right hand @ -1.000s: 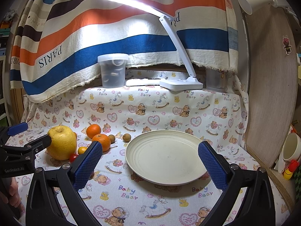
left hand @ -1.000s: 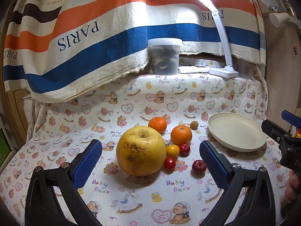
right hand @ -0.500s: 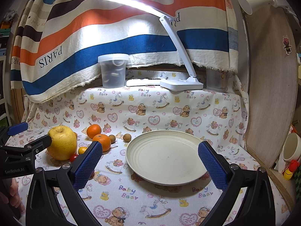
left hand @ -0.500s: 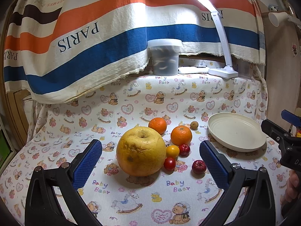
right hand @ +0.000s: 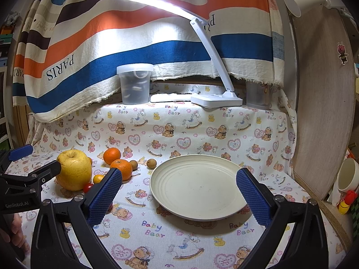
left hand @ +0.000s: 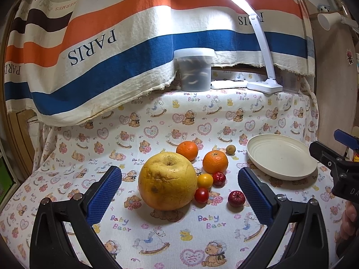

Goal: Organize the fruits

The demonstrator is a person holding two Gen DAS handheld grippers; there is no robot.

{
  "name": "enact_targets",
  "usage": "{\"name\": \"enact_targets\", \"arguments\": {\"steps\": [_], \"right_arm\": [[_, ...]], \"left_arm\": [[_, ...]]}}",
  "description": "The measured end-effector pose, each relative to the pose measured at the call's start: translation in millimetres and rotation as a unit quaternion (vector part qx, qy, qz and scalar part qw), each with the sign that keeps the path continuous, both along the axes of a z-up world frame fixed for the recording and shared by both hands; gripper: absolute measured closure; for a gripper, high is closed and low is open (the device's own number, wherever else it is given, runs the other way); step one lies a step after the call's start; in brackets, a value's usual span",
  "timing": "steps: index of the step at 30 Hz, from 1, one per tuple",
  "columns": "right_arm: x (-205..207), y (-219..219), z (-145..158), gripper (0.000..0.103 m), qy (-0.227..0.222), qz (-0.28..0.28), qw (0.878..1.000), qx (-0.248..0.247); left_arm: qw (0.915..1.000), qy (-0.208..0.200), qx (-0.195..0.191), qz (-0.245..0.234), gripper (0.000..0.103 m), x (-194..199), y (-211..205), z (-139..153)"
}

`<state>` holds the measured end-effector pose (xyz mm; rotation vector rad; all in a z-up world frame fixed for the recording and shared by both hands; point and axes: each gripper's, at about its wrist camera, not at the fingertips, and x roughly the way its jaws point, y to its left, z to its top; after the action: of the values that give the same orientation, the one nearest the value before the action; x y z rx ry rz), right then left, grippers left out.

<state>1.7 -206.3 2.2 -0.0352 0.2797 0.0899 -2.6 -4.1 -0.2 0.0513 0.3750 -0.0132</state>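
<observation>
A big yellow pomelo (left hand: 167,181) sits on the bear-print cloth straight ahead of my open left gripper (left hand: 179,194), which holds nothing. Around it lie two oranges (left hand: 215,161) (left hand: 187,150), a yellow tomato (left hand: 204,180), a red tomato (left hand: 201,194), two dark red fruits (left hand: 236,198) (left hand: 219,178) and a small brown one (left hand: 230,149). A cream plate (right hand: 197,186) with nothing in it lies in front of my open right gripper (right hand: 179,196). From the right wrist view the pomelo (right hand: 74,170) and oranges (right hand: 122,165) are at the left.
A lidded plastic tub (left hand: 195,69) and a white desk lamp base (left hand: 264,86) stand on the raised ledge at the back, under a striped cloth (left hand: 112,44). A wooden panel (right hand: 323,112) closes the right side, with a white cup (right hand: 347,177) beyond it.
</observation>
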Motion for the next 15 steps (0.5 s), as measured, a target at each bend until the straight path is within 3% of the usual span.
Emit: {"name": "enact_targets", "arguments": {"steps": [15], "right_arm": [[1.6, 1.7, -1.0, 0.0, 0.007, 0.0, 1.0, -0.001]], "left_arm": [[1.0, 0.001, 0.0, 0.0, 0.0, -0.6, 0.1, 0.3]]}}
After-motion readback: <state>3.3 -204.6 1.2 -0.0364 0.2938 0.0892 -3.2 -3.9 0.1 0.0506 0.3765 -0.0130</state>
